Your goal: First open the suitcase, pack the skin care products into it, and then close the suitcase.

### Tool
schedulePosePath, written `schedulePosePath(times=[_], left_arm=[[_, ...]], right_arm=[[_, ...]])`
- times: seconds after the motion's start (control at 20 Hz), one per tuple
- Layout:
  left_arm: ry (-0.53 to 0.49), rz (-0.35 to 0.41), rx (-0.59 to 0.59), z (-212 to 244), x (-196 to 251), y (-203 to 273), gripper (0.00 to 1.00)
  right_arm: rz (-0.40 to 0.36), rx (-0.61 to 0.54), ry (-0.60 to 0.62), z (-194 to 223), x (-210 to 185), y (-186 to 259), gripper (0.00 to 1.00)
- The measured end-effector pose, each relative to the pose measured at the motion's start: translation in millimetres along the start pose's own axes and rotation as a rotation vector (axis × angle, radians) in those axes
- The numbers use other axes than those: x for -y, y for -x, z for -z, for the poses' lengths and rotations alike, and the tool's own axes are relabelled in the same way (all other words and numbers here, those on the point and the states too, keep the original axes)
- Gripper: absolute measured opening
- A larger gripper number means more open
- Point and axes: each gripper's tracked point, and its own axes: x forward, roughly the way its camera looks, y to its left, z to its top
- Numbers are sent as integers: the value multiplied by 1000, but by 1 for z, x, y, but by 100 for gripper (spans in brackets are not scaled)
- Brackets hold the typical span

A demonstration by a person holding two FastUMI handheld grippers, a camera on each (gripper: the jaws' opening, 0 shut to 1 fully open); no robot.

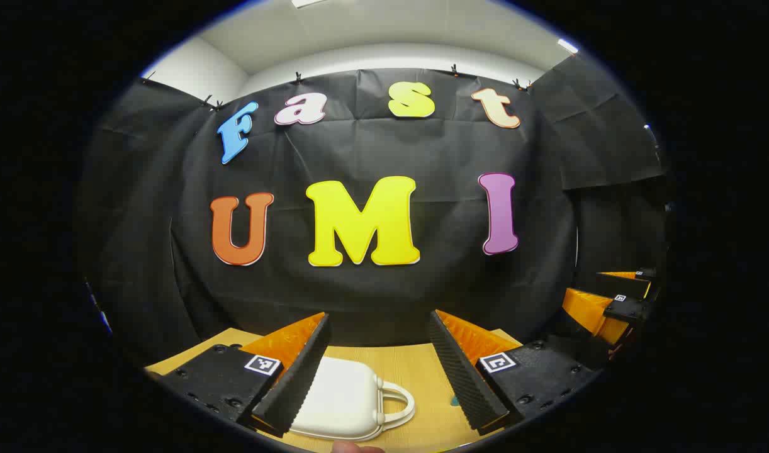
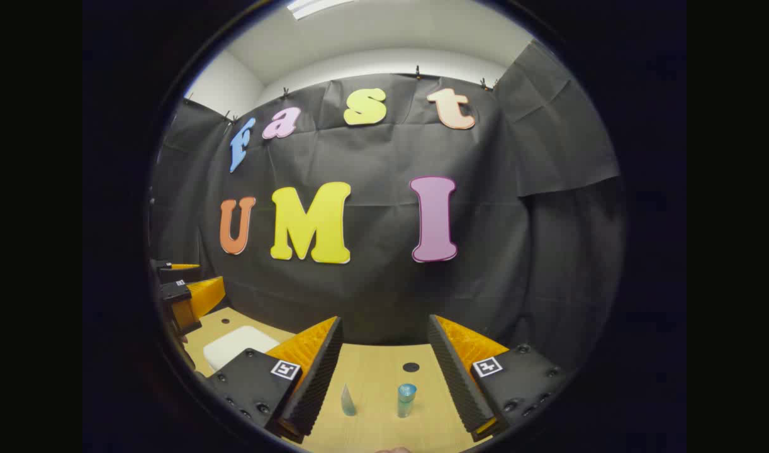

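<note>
- In the left gripper view, the left tongs [image 1: 379, 371] stand wide apart with nothing between them, raised above the wooden counter [image 1: 422, 371].
- Just beyond them a white suitcase [image 1: 343, 396] lies flat and shut on the counter, its looped handle [image 1: 400, 402] pointing to the view's right.
- At that view's right edge the other pair of tongs shows farther off, over the counter's right side.
- In the right gripper view, the right tongs [image 2: 384, 365] are likewise spread open and empty above the counter [image 2: 378, 371].
- Between their fingers, on the near part of the counter, stand two skin care products: a small clear pointed tube [image 2: 347, 401] and, just beside it, a blue-green bottle [image 2: 406, 400], both upright and apart from each other.
- A little farther back a small dark round spot [image 2: 411, 367] marks the counter.
- Towards the counter's left side the suitcase [image 2: 240, 344] shows again, with the left tongs [image 2: 186, 296] hanging above it.
</note>
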Motion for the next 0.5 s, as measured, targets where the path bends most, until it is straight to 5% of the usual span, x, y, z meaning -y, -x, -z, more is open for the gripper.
schedulePosePath(times=[0.5], left_arm=[[13, 50, -62, 44, 26, -20, 99]], right_arm=[[47, -64, -52, 46, 17, -16, 81]])
